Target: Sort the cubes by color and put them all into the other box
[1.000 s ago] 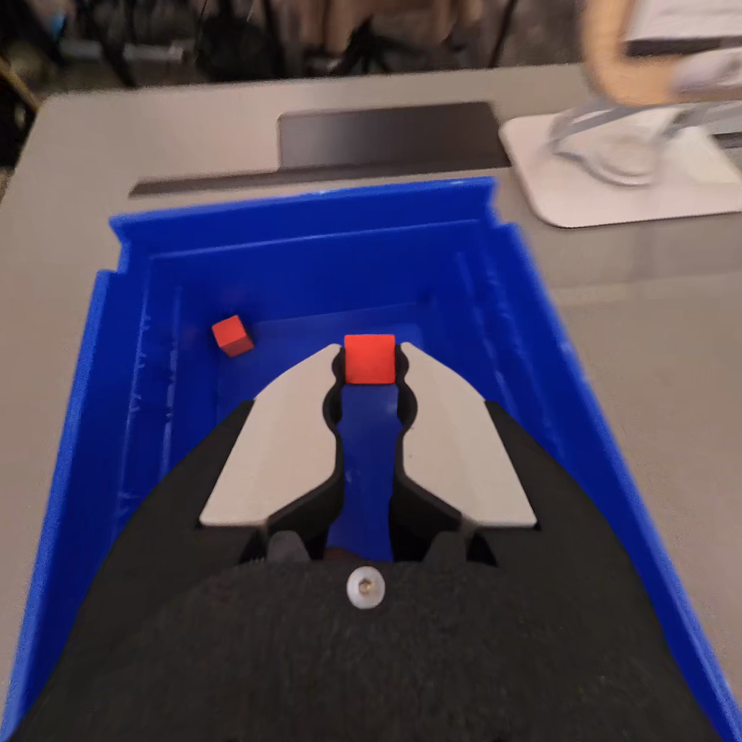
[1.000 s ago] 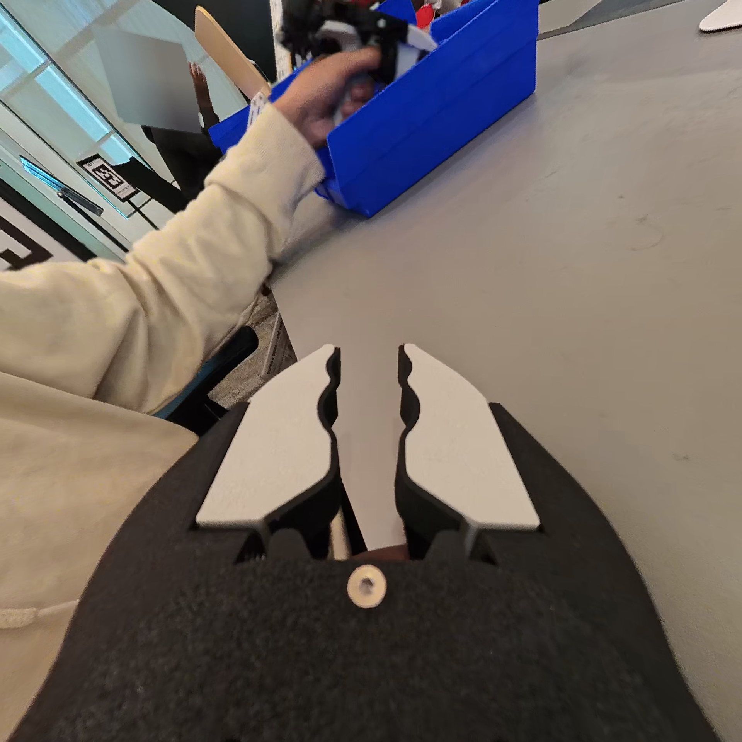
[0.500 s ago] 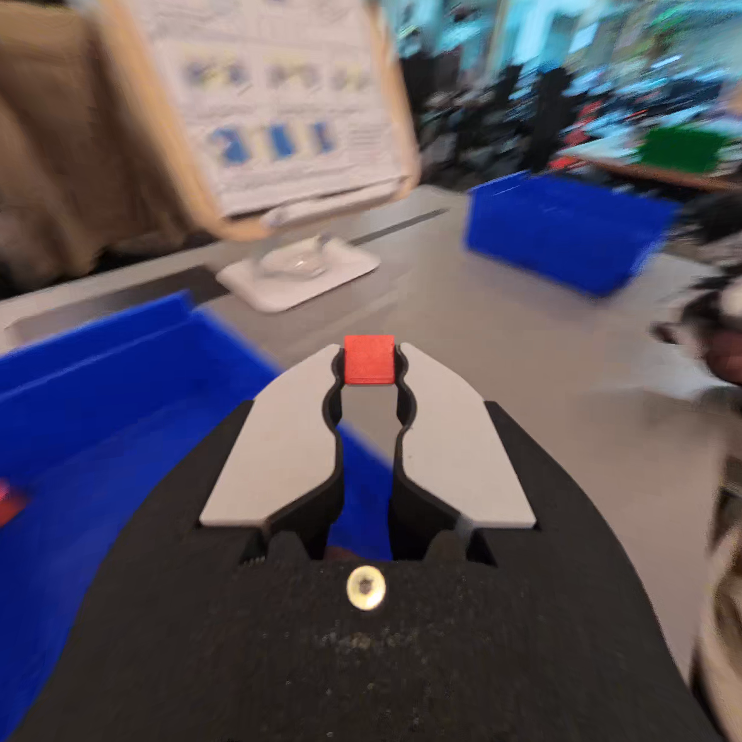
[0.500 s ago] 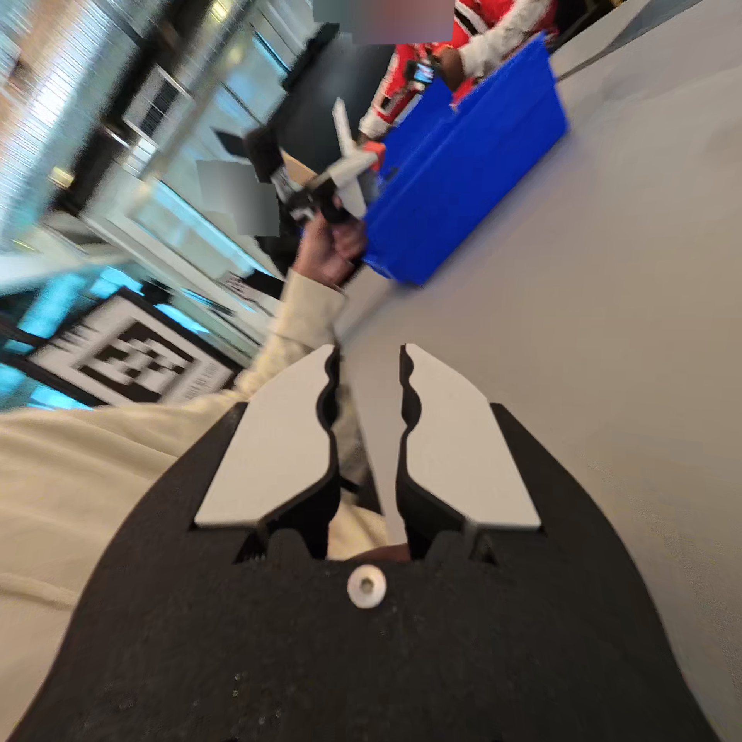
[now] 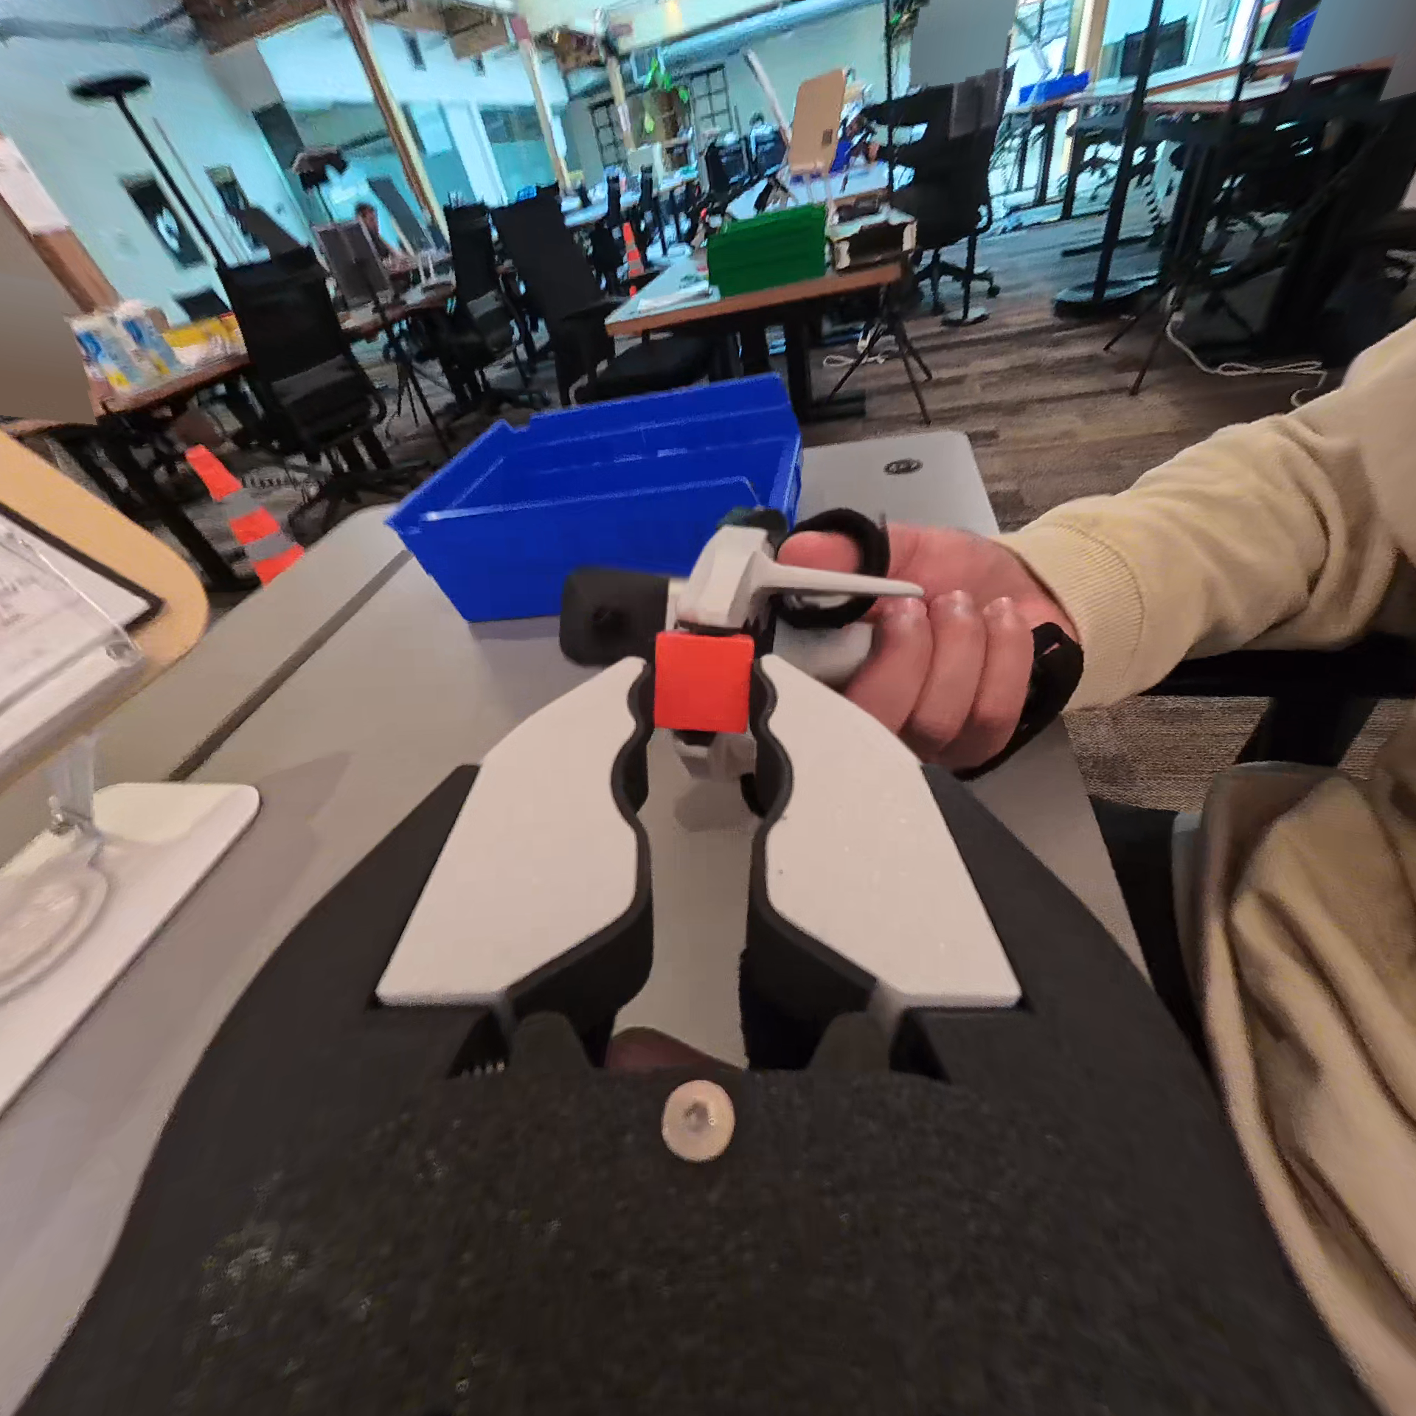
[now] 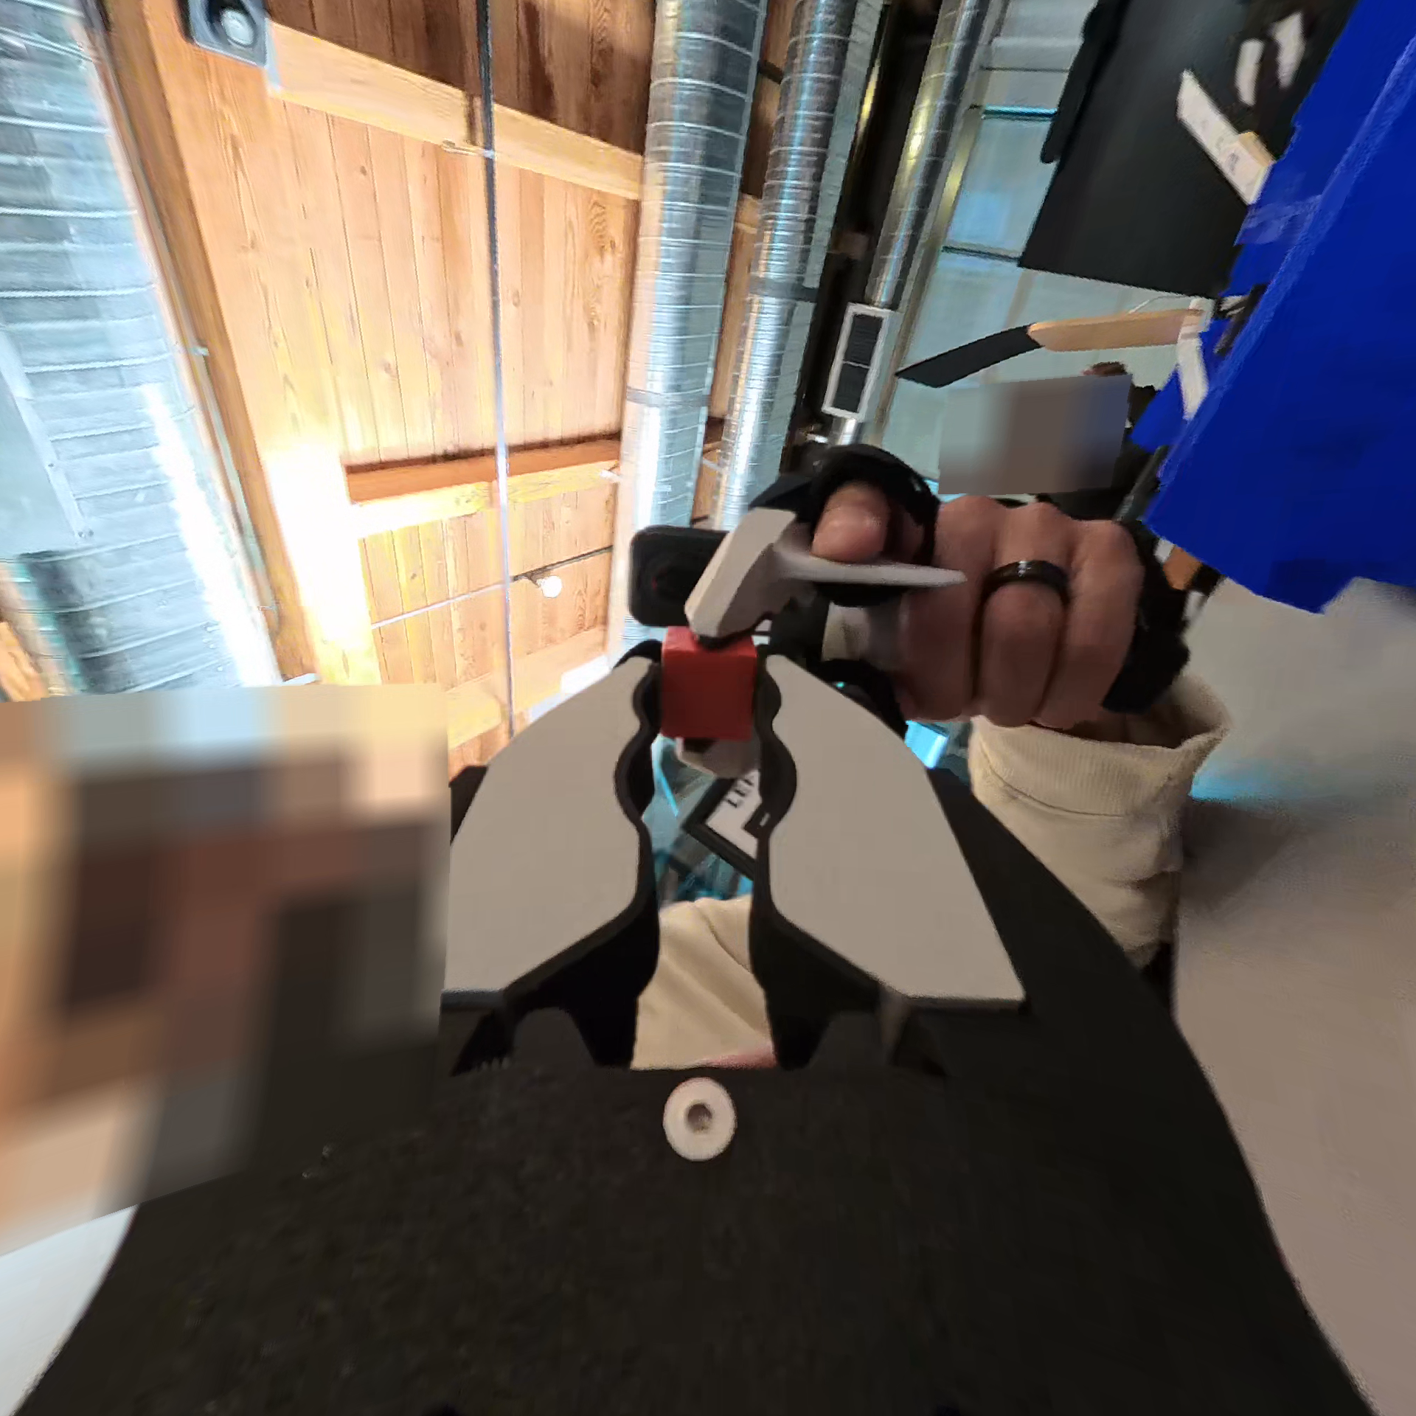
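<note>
Left gripper [image 5: 701, 693]: fingers clamped on a small red cube [image 5: 703, 681], held at the very tips, above the grey counter [image 5: 398, 689].

Right gripper [image 6: 701, 693] meets it head-on, rolled a quarter turn against the left one; its fingers bracket the same cube [image 6: 705, 692]. Contact appears made on both sides, but grip not confirmed: cannot tell whether it has closed.

Both tips share the cube, so neither is nearer; this looks like a handover.

Blue plastic box [image 5: 613, 490] lies straight ahead of the left gripper, beyond the right gripper and the hand [image 5: 950, 651] holding it; the right side is nearer. A second blue box [image 6: 1325, 368] edges the right wrist view.
</note>
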A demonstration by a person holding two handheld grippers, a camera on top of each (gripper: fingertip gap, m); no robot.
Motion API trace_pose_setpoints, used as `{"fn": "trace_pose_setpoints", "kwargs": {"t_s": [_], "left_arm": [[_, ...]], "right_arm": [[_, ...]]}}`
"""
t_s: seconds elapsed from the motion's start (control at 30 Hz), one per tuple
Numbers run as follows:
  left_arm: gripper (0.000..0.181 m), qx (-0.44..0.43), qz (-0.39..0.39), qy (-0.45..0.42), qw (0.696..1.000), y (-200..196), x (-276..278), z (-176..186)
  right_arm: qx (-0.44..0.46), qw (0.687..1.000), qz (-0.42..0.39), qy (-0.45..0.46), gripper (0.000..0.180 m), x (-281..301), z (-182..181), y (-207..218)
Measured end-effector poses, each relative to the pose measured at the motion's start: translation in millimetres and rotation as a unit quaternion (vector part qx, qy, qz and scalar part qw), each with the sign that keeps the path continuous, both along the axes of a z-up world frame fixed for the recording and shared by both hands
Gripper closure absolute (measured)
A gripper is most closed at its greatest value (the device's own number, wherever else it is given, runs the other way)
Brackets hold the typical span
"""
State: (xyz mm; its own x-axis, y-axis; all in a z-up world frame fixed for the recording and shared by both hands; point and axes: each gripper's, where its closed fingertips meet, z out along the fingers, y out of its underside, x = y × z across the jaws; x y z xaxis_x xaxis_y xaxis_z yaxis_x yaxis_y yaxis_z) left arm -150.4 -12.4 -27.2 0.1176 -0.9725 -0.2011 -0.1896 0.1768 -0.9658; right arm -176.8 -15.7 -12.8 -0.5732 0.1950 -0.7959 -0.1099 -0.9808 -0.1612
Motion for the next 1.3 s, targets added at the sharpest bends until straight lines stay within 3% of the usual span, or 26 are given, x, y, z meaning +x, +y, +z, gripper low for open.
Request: {"fn": "trace_pose_setpoints", "kwargs": {"t_s": [0.07,0.13,0.2,0.27,0.33,0.4,0.6,0.7,0.8,0.9,1.0,1.07,1.17,1.23,1.3], "left_arm": [[0.153,-0.030,0.017,0.019,0.999,-2,1,-10],[0.137,-0.061,0.034,0.025,0.997,-10,-6,-14],[0.138,-0.096,0.098,0.004,0.991,-10,-23,-17],[0.143,-0.134,0.189,-0.022,0.973,-5,-47,-28],[0.143,-0.168,0.261,-0.032,0.950,-4,-71,-43],[0.146,-0.181,0.269,-0.045,0.945,-14,-82,-51],[0.148,-0.152,0.279,-0.014,0.948,-19,-84,-61],[0.148,-0.127,0.270,0.009,0.954,-25,-77,-66],[0.148,-0.111,0.260,0.017,0.959,-30,-72,-64],[0.148,-0.122,0.246,0.008,0.962,-33,-67,-60],[0.148,-0.146,0.235,0.005,0.961,-36,-66,-63],[0.148,-0.153,0.239,0.006,0.959,-35,-69,-65],[0.148,-0.157,0.244,0.006,0.957,-36,-74,-66],[0.148,-0.160,0.244,0.004,0.956,-37,-77,-65],[0.148,-0.160,0.249,0.002,0.955,-37,-81,-65]], "right_arm": [[0.016,0.999,-0.022,-0.031,0.158,7,-9,0],[0.027,0.998,-0.051,-0.038,0.158,23,-10,0],[0.066,0.990,-0.098,-0.077,0.157,40,-12,-5],[0.134,0.962,-0.174,-0.163,0.157,58,-21,-10],[0.197,0.904,-0.268,-0.268,0.158,80,-37,-11],[0.242,0.838,-0.339,-0.353,0.157,103,-49,-13],[0.297,0.707,-0.437,-0.471,0.157,172,-33,-10],[0.276,0.580,-0.471,-0.604,0.157,263,-23,21],[0.235,0.468,-0.399,-0.753,0.157,349,-44,62],[0.173,0.470,-0.258,-0.826,0.157,388,-95,99],[0.096,0.443,-0.170,-0.875,0.156,414,-136,119],[0.061,0.407,-0.124,-0.903,0.156,429,-158,123],[0.023,0.409,-0.099,-0.907,0.157,432,-177,124],[0.019,0.421,-0.130,-0.897,0.145,432,-166,127],[0.041,0.412,-0.168,-0.894,0.137,429,-140,123]]}}
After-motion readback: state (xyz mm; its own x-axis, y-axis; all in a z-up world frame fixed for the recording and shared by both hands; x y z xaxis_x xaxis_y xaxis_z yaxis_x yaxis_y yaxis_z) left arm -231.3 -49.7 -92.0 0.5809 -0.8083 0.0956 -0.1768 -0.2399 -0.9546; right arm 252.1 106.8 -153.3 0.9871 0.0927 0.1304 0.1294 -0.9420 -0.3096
